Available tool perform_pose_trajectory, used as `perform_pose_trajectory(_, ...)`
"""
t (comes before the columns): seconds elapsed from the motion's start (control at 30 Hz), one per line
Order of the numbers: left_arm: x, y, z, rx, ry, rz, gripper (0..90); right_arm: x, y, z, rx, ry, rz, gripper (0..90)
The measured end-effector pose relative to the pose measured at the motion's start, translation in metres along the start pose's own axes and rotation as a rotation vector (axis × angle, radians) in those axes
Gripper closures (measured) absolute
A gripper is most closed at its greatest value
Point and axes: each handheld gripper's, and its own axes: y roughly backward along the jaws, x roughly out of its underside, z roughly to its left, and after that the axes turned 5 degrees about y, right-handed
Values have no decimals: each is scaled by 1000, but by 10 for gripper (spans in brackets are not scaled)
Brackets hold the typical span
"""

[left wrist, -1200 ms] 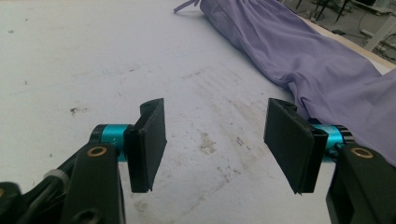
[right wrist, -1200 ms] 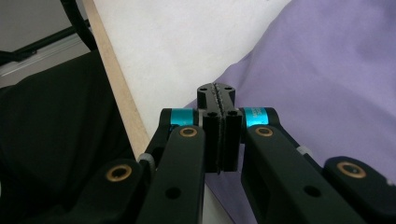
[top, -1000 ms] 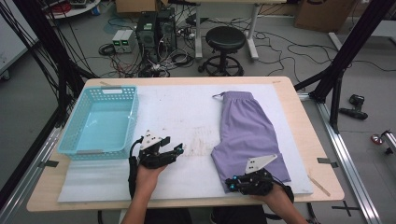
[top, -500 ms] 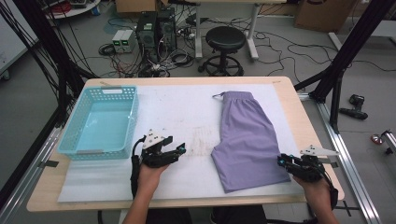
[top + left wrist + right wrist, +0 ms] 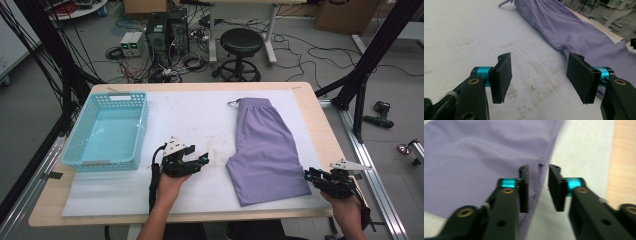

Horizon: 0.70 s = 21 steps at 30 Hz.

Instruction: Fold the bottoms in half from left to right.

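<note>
My left tool [image 5: 196, 162] hangs low over the bare white mat on the surface [image 5: 310, 107], its jaws spread with nothing between them. In the left gripper view this tool [image 5: 539, 80] looks across the stained mat toward the purple shorts [image 5: 574, 32], which lie ahead and to one side, apart from the jaws.

The purple shorts [image 5: 265, 145] lie flat on the right half of the mat, waistband at the far end and leg hem toward me.

My right tool [image 5: 314, 176] sits at the near right corner of the shorts, just beside the hem. In the right gripper view my right tool [image 5: 538, 188] straddles the edge of the cloth [image 5: 474, 157]: its jaws have just been opening, and they stand slightly apart with the fabric edge running between them, no pad pressing on it.

A light blue basket [image 5: 82, 142] stands on the left part of the surface, well apart from the shorts.
</note>
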Motion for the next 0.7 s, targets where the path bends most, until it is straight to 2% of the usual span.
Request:
perform_pose_trajectory(0.13, -3, -22, -10, 43, -8, 19, 322, 3, -7, 1, -7, 14, 5, 573)
perform_pose_trajectory(0.2, -4, -34, -14, 63, 1, 53, 283, 2, -10, 3, -14, 30, 18, 542)
perform_pose_trajectory(0.23, -4, -43, -16, 64, -5, 65, 283, 2, -12, 4, -11, 49, 24, 558)
perform_pose_trajectory(0.3, -2, -55, -18, 69, -5, 104, 372, 4, -14, 8, 14, 97, 33, 583)
perform_pose_trajectory(0.4, 1, -68, -21, 38, -5, 166, 464, 6, -14, 8, 21, 89, 19, 591)
perform_pose_trajectory(0.43, 1, -72, -22, 16, -13, 192, 478, 7, -14, 9, 25, 85, 17, 595)
perform_pose_trajectory(0.5, -1, -76, -24, 27, -1, 217, 494, 7, -13, 11, 51, 92, 22, 682)
perform_pose_trajectory(0.6, 1, -83, -32, 42, -23, 244, 536, 7, -12, 10, 54, 102, 24, 774)
perform_pose_trajectory(0.63, 1, -85, -35, 25, -57, 265, 550, 7, -11, 11, 51, 100, 27, 799)
perform_pose_trajectory(0.7, 1, -86, -38, 12, -65, 266, 574, 7, -11, 13, 52, 121, 30, 806)
